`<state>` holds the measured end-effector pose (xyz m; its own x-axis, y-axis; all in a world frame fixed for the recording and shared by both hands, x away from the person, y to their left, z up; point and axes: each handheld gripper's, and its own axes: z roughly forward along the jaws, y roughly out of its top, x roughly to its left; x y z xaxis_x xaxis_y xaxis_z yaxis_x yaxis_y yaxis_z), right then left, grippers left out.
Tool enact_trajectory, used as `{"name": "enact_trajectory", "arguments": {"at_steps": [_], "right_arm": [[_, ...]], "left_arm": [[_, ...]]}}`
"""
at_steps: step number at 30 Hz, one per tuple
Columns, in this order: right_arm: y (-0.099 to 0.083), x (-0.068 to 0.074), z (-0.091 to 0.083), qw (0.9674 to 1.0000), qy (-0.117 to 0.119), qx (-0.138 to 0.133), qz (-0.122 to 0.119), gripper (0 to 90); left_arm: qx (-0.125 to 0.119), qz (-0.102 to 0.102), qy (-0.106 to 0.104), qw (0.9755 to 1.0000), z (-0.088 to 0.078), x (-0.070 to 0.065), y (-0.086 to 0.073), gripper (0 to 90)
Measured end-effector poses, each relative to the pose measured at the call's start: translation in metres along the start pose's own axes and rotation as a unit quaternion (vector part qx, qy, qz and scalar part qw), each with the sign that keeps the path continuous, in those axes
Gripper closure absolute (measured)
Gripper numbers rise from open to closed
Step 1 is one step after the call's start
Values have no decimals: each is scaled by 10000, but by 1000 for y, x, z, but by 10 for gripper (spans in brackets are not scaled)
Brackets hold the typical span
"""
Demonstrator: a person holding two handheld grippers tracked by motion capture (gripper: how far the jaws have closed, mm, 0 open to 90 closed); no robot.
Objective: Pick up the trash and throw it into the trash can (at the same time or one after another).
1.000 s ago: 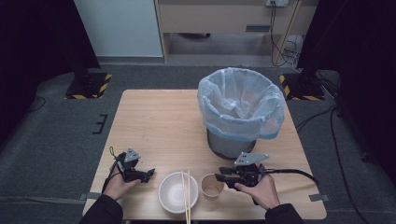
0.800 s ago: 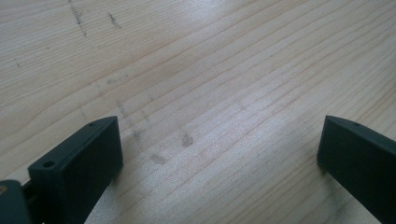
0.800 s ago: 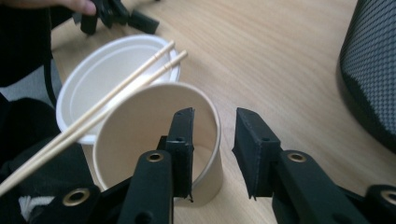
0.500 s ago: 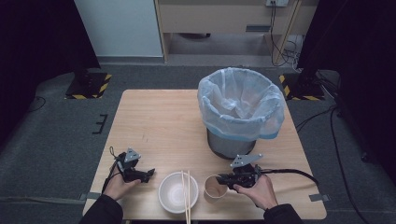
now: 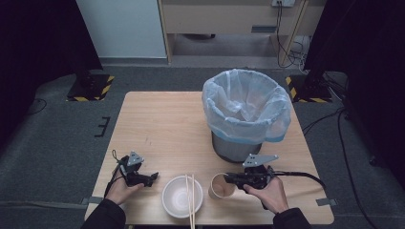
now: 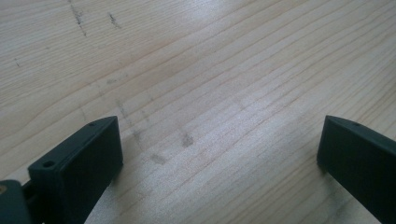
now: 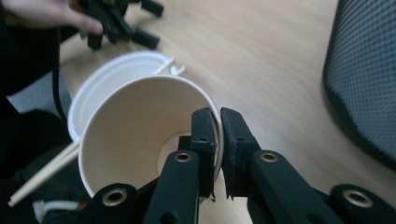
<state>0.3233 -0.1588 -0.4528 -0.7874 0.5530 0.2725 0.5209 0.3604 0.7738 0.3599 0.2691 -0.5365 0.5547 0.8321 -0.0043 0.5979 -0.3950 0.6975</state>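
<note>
Jaws of the right gripper (image 7: 217,116) had just closed, pinching the paper cup (image 7: 140,130) wall, one inside the rim, one outside: likely a lifting hold. Left gripper (image 6: 219,154) jaws stood spread over bare table (image 6: 210,70), idle. Bin (image 5: 246,112) beyond the cup.

The right gripper (image 7: 217,135) has just clamped the paper cup's (image 7: 135,130) rim.

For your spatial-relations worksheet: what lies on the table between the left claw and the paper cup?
In the high view, a white bowl with chopsticks across it lies between the left claw and paper cup.
</note>
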Motion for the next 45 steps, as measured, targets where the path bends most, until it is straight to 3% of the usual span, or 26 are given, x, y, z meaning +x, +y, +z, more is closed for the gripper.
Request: {"name": "enact_trajectory", "arguments": {"at_steps": [6, 12, 15, 22, 25, 26, 31, 32, 36, 40, 43, 44, 45], "right_arm": [[8, 0, -18, 9976, 65, -685, 62, 850], [14, -1, -35, 9931, 159, -1159, 83, 850], [15, -1, -40, 9918, 159, -1268, 80, 849], [19, -4, -56, 9854, 195, -1689, 129, 850], [22, -5, -66, 9810, 219, -1925, 141, 850], [22, -5, -66, 9810, 219, -1925, 141, 850], [30, -3, -83, 9727, 264, -2307, 30, 850], [30, -3, -83, 9727, 264, -2307, 30, 850], [36, -2, -97, 9628, 286, -2686, 34, 850], [41, -1, -106, 9561, 208, -2921, -9, 850], [46, -1, -113, 9493, 190, -3138, -11, 851], [46, -1, -113, 9493, 190, -3138, -11, 851], [50, 0, -117, 9455, 166, -3252, -32, 851]], "left_arm": [[-1, 0, 0, 10000, 0, 0, 0, 0], [0, -4, -1, 10000, 0, 0, 0, 0], [0, -1, 0, 10000, 0, 0, 0, 0], [-1, -4, -1, 10000, 0, 0, 0, 0], [1, -3, -1, 10000, 0, 0, 0, 0], [1, -3, -1, 10000, 0, 0, 0, 0], [1, -2, 0, 10000, 0, 0, 0, 0], [1, -2, 0, 10000, 0, 0, 0, 0], [-1, -4, -1, 10000, 0, 0, 0, 0], [0, -3, 0, 10000, 0, 0, 0, 0], [-1, -3, 0, 10000, 0, 0, 0, 0], [-1, -3, 0, 10000, 0, 0, 0, 0], [-3, -4, 9, 10000, 0, 0, 0, 0]]}}
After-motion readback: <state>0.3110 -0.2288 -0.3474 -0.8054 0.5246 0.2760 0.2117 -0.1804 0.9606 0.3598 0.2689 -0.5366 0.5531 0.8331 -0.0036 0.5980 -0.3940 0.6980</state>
